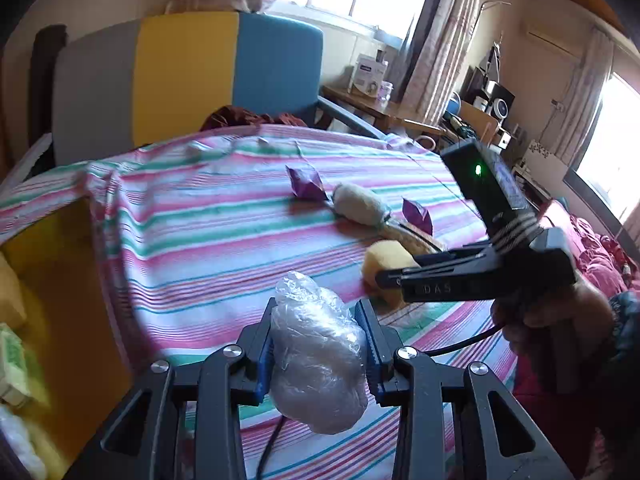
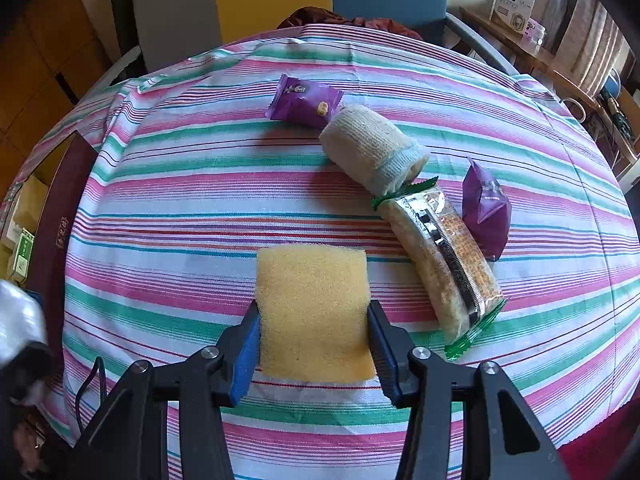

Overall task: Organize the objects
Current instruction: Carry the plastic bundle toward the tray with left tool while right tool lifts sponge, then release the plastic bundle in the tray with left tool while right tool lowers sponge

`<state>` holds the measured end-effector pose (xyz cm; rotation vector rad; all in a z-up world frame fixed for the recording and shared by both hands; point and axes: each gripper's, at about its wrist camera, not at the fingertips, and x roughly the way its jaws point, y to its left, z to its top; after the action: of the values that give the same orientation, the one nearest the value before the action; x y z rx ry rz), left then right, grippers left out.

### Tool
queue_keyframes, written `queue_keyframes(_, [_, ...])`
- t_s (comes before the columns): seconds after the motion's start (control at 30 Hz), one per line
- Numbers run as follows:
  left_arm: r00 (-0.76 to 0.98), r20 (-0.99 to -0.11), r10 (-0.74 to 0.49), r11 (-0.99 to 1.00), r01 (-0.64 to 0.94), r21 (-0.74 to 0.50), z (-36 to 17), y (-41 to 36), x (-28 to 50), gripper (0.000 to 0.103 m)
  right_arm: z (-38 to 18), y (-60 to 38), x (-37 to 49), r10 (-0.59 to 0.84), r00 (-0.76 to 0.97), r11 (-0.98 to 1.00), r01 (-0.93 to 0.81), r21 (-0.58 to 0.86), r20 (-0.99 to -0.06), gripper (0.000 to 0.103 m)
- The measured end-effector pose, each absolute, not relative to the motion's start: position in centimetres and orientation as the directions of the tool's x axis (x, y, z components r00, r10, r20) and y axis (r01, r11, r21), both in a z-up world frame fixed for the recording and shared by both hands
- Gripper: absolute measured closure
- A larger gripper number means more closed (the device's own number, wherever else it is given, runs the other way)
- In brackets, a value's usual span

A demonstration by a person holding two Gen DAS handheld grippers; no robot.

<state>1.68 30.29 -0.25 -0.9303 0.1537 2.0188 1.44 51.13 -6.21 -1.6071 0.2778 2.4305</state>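
plastic-wrapped bundle [image 1: 318, 364]: clamped between the blue pads of the left claw [image 1: 318, 344], lifted clear of the striped cloth [image 1: 200, 240]; crinkly clear film over something pale and soft-looking, so probably light and slippery, best pinched across its thick middle as it is now.
yellow sponge [image 2: 314, 312]: lying flat on the cloth-covered surface, near edge toward the camera; the right claw [image 2: 314, 344] straddles it with a pad at each side edge (whether the pads press or merely touch, i cannot tell, since the foam shows no clear dent).
sponge handling: judged very light and squashy, it will give before it slips; a grip across the two side edges, low down near the cloth, looks right.
bandage roll [image 2: 372, 148]: well beyond the sponge, lying tilted, its end touching the green-edged snack packet [image 2: 444, 264].
snack packet: long, glossy and likely brittle inside; take it across its narrow width, gently.
purple sachets: one [image 2: 304, 100] flat beside the roll's far end, another [image 2: 486, 208] standing just to the right of the packet; small and slick.
box at left [image 2: 60, 220]: dark-rimmed, off the surface's left edge, perhaps where things go (only a guess).
risk: the film bundle could slide out if the grip loosens.
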Motion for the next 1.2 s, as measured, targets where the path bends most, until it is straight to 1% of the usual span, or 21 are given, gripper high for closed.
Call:
queue_keyframes(0.1, [-0.361, -0.663, 0.656, -0.650, -0.716, -0.254, 1.3, 27.8, -0.2, 0.066, -6.2, 51.0, 1.5, 0.081, -0.378, -0.961, -0.273, 0.027, -0.922, 0.053])
queue_keyframes(0.27, [-0.438, -0.701, 0.562, -0.775, -0.576, -0.261, 2.5, 22.4, -6.8, 0.066, -6.2, 50.8, 1.5, 0.091, -0.376, -0.964, -0.267, 0.013, -0.922, 0.053])
queue_keyframes(0.33, [-0.489, -0.727, 0.481, -0.835, -0.509, -0.210, 2.1, 20.4, -10.0, 0.066, -6.2, 50.8, 1.5, 0.092, -0.376, -0.963, -0.268, 0.013, -0.922, 0.053])
queue_keyframes(0.47, [-0.467, -0.785, 0.408, -0.881, -0.428, -0.203, -0.3, 17.8, -15.6, 0.066, -6.2, 50.8, 1.4, 0.092, -0.375, -0.963, -0.269, 0.013, -0.923, 0.053])
queue_keyframes(0.53, [-0.476, -0.801, 0.362, -0.904, -0.389, -0.178, -1.2, 17.0, -17.7, 0.066, -6.2, 50.8, 1.4, 0.092, -0.375, -0.963, -0.269, 0.013, -0.922, 0.053])
queue_keyframes(0.63, [-0.477, -0.812, 0.335, -0.912, -0.381, -0.152, -2.2, 17.0, -19.7, 0.065, -6.2, 50.8, 1.4, 0.091, -0.375, -0.963, -0.270, 0.015, -0.923, 0.053])
queue_keyframes(0.8, [-0.491, -0.827, 0.274, -0.922, -0.379, -0.080, -3.6, 18.3, -21.6, 0.063, -6.3, 50.9, 1.4, 0.087, -0.375, -0.962, -0.272, 0.020, -0.923, 0.053])
queue_keyframes(0.87, [-0.493, -0.833, 0.249, -0.926, -0.374, -0.056, -3.9, 18.5, -22.1, 0.060, -6.3, 51.0, 1.3, 0.086, -0.375, -0.962, -0.273, 0.022, -0.923, 0.053])
queue_keyframes(0.9, [-0.497, -0.836, 0.233, -0.930, -0.366, -0.042, -4.2, 18.4, -22.4, 0.056, -6.3, 51.0, 1.3, 0.085, -0.375, -0.962, -0.273, 0.022, -0.923, 0.053])
queue_keyframes(0.97, [-0.506, -0.835, 0.216, -0.936, -0.350, -0.030, -4.0, 18.0, -22.5, 0.056, -6.3, 51.0, 1.2, 0.086, -0.376, -0.962, -0.273, 0.022, -0.923, 0.053])
queue_keyframes(1.1, [-0.534, -0.814, 0.231, -0.938, -0.344, -0.041, -2.4, 16.6, -21.4, 0.056, -6.2, 51.0, 1.2, 0.089, -0.376, -0.963, -0.270, 0.017, -0.922, 0.053])
queue_keyframes(1.17, [-0.555, -0.795, 0.246, -0.936, -0.349, -0.046, -1.2, 15.7, -20.3, 0.053, -6.1, 50.9, 1.3, 0.095, -0.378, -0.964, -0.267, 0.010, -0.921, 0.053])
queue_keyframes(1.2, [-0.562, -0.787, 0.256, -0.935, -0.350, -0.054, -0.6, 15.1, -19.6, 0.049, -6.1, 50.8, 1.2, 0.098, -0.379, -0.964, -0.266, 0.007, -0.920, 0.053])
